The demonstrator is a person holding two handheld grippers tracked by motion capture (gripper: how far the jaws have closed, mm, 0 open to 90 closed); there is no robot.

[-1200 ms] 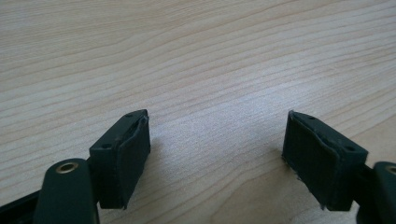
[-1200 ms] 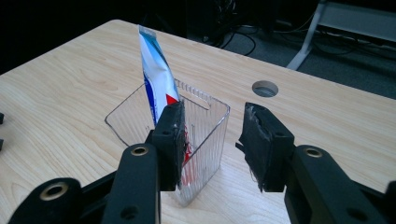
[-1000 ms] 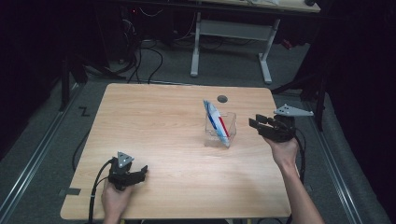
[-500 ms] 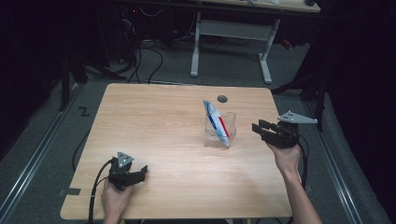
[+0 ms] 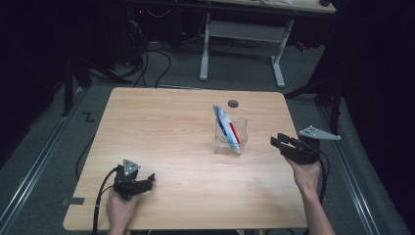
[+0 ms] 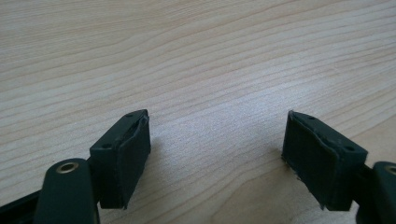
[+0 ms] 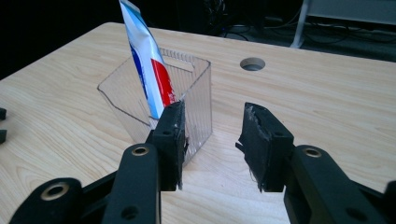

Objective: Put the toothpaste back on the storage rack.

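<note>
A toothpaste tube [image 5: 226, 126] leans in a clear box [image 5: 231, 138] on the worktop [image 5: 166, 127]. At its 3 o'clock, the right hand-held gripper [image 5: 277, 143] is released, empty; approach squarely. The left hand-held gripper [image 5: 148, 180] rests released.

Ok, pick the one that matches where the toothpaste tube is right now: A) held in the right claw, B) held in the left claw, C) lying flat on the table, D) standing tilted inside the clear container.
D: the toothpaste tube leans inside the clear container, while the right claw and the left claw are both open and hold nothing.
</note>
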